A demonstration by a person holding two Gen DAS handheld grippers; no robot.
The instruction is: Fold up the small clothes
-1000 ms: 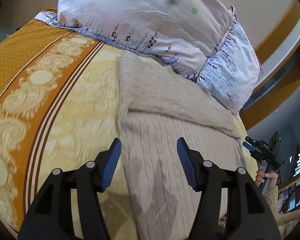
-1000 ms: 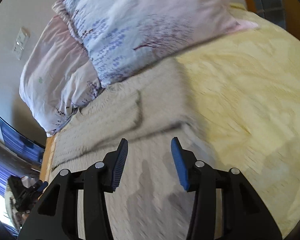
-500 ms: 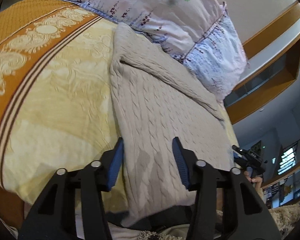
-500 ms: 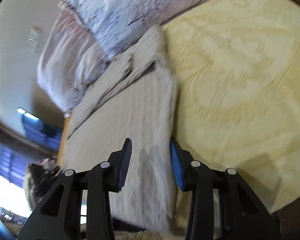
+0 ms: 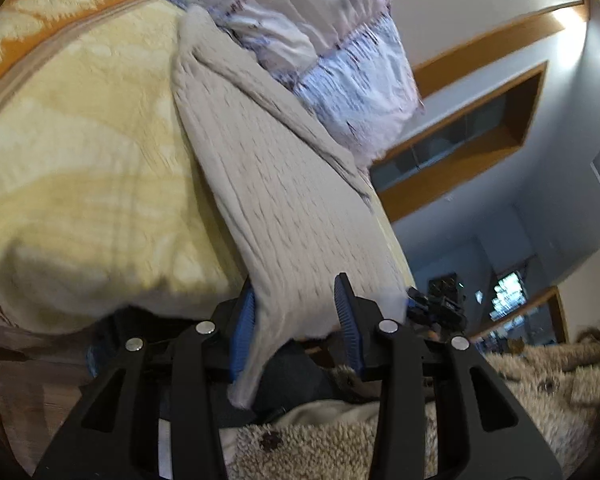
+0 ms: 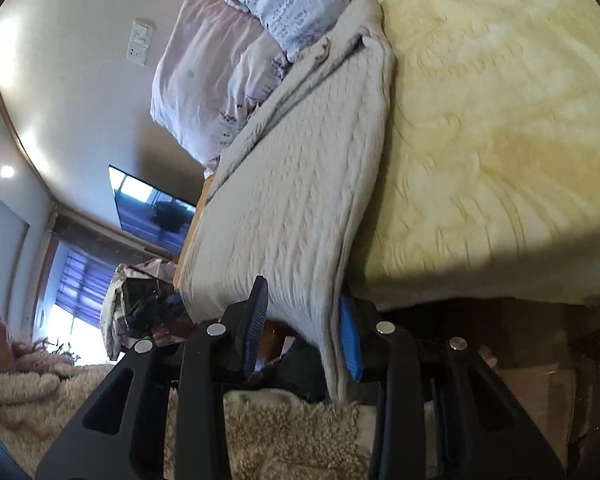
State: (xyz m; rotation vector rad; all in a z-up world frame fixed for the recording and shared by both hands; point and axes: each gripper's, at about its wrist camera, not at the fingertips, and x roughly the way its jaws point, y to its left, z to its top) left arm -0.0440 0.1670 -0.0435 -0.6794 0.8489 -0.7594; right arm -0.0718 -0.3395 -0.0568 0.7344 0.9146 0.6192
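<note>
Knitwear was the story: a beige cable-knit sweater lay stretched along the yellow bedspread, its far end tucked up against the floral pillows and its near hem hanging off the edge of the bed. The left gripper sat at one corner of that hem, its jaws having just been closing, with the fabric between the blue pads; one pad touched the cloth while the other stood a little off it, so it was spread around the hem rather than pinching it. The right gripper was at the opposite corner, jaws likewise just closing, the sweater's edge lying against one blue pad and the other pad clear of it, again not clamped. Both views were slightly blurred. Below the grippers, a fluffy cream garment on the person filled the bottom of the picture. A wall-mounted screen showed beyond the sweater on the right wrist view.
</note>
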